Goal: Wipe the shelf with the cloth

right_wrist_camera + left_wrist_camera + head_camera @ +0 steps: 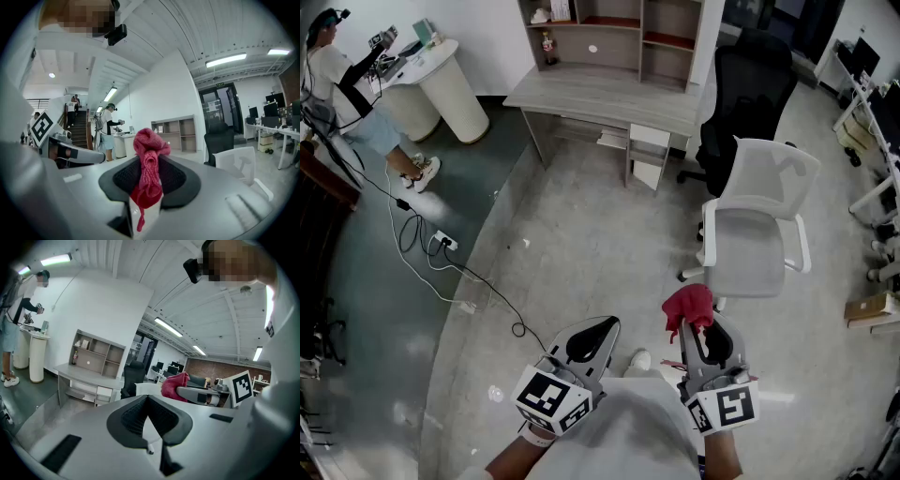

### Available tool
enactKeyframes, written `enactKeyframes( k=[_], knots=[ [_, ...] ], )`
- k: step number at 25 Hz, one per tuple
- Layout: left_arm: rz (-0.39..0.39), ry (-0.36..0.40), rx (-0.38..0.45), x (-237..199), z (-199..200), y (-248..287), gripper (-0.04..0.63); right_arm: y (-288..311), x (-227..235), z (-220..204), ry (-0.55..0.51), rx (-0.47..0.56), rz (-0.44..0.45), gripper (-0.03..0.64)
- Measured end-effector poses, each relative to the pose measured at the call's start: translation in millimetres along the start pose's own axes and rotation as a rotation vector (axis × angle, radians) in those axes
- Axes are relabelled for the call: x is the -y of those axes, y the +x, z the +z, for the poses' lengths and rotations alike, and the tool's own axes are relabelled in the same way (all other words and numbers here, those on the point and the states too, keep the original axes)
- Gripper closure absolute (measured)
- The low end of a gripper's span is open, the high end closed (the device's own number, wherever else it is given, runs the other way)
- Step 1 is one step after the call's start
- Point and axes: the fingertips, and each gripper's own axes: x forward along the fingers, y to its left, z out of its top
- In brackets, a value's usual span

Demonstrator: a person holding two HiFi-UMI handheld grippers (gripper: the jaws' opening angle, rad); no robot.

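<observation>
Your right tool [149, 180]: jaws clamped on the red cloth [149, 150]. The cloth is bunched; a knot of it stands above the tips and a thin tail hangs down between the pads. In the head view it pokes out ahead of the tool, over the floor.

Your left tool [149, 411]: jaws together at the tips, nothing between them.

Both tools are held low and close to your body, side by side but apart, and both point forward. Marker cubes [551, 398] face up at the near ends.

Just ahead of the right tool is a white office chair [759, 225], seat facing you. A black office chair [750, 94] stands behind it.

The shelf [614, 33] is a grey open unit with several compartments. It stands on the back of a grey counter [600, 98] against the far wall, well apart from both tools and from the cloth. A small item sits in one left compartment; it is too small to tell what it is.

Left side: a person [347, 84] stands at a round white stand [441, 84] with arms raised to it. Cables [431, 244] trail across the floor [572, 262] from there towards you.
</observation>
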Motion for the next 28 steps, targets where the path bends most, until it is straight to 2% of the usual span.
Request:
enactKeyframes(
  k=[7, 17, 22, 28],
  knots=[
    [0.036, 0.006, -0.009, 4.6, -4.0, 8.8, 0.589, -7.6, 11.0, 7.6, 0.002, 0.025, 0.004, 0.494],
    [0.018, 0.002, -0.058, 33.7, -14.5, 29.9, 0.589, -39.4, 46.3, 0.7, 0.067, 0.042, -0.028, 0.488],
    [0.039, 0.002, -0.06, 47.5, -20.4, 40.0, 0.589, -57.6, 64.8, -5.6, 0.059, 0.041, -0.021, 0.486],
    [0.056, -0.004, -0.055, 56.2, -18.6, 59.3, 0.589, -55.4, 87.0, -7.6, 0.099, 0.056, -0.02, 0.483]
  ],
)
